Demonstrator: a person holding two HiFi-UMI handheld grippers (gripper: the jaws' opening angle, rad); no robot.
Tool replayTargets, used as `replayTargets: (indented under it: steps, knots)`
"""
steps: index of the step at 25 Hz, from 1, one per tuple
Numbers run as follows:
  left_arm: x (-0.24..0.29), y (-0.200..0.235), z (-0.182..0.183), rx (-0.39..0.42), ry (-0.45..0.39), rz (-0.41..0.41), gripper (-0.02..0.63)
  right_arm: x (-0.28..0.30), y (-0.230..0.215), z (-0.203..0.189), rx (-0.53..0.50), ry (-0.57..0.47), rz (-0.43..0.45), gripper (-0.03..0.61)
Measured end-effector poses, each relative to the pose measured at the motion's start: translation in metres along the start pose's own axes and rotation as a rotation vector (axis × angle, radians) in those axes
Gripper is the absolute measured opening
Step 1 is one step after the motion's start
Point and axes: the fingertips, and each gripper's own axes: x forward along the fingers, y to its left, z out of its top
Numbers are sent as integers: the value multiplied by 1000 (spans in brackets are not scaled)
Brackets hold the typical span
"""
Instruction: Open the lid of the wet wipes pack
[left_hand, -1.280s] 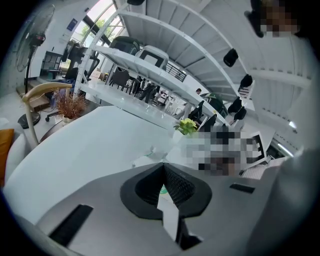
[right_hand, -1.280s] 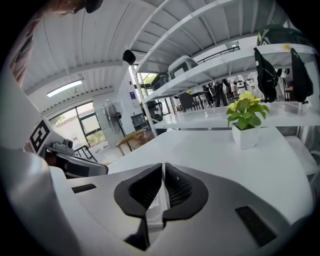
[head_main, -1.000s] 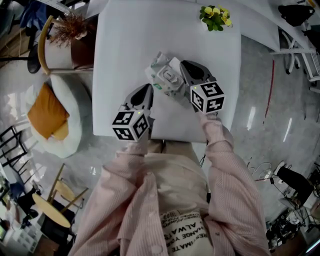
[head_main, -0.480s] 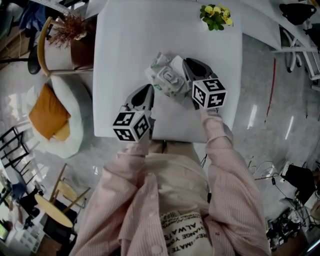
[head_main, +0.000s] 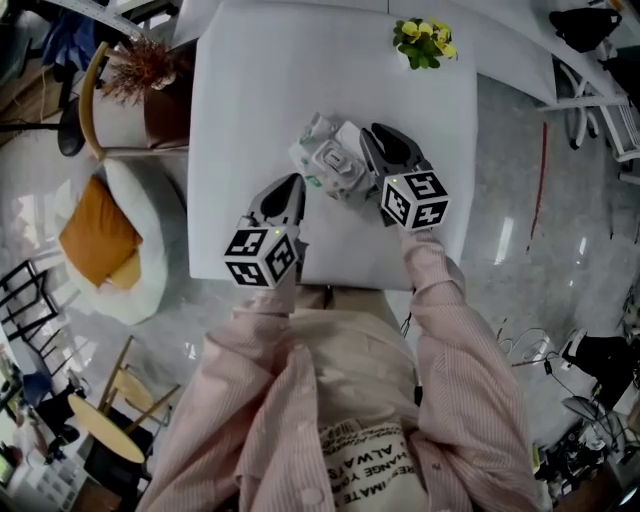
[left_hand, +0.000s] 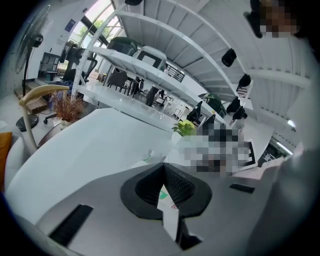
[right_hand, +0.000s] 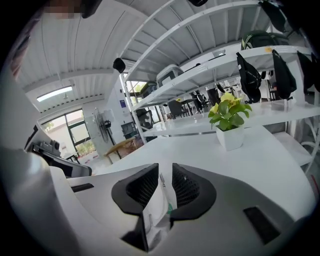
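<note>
A white table (head_main: 260, 90) is under the left gripper (head_main: 291, 183). A little plant with yellow flowers (head_main: 425, 40) stands far ahead, off to its right. An orange cushion (head_main: 92, 228) lies off to its left.

Wipes pack (head_main: 325, 160) white, green print; table (head_main: 260, 95) white; flowers (head_main: 426, 34) yellow; sleeve (head_main: 455, 330) pink-striped.

Noting white wet wipes pack (head_main: 314, 136) with green print, lying crumpled and slanted on white table (head_main: 260, 80); showing rectangular lid (head_main: 336, 158) on top, position unclear.

L hand-held gripper (left_hand: 164, 175) jaws tight on wipes pack (left_hand: 169, 215) edge
</note>
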Motion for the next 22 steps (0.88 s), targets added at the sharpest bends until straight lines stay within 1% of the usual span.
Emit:
replayTargets:
  steps: [4, 8, 11, 16, 22]
  knots:
    - [-6, -4, 8, 20, -26, -4, -2, -16, 3, 13, -23, -19, -8, 54]
    - [-18, -12, 23, 69, -71, -29, 0, -29, 15, 24, -92, -17, 8, 17]
    - [-26, -19, 34, 98, -103, -43, -1, -40, 27, 30, -138, -19, 29, 9]
    - [-37, -30, 56, 144, -165, -67, -2, -55, 41, 45, -154, -52, 44, 2]
    - [-55, -47, 82, 210, -228, -104, -1, -77, 55, 68, -136, -109, 44, 0]
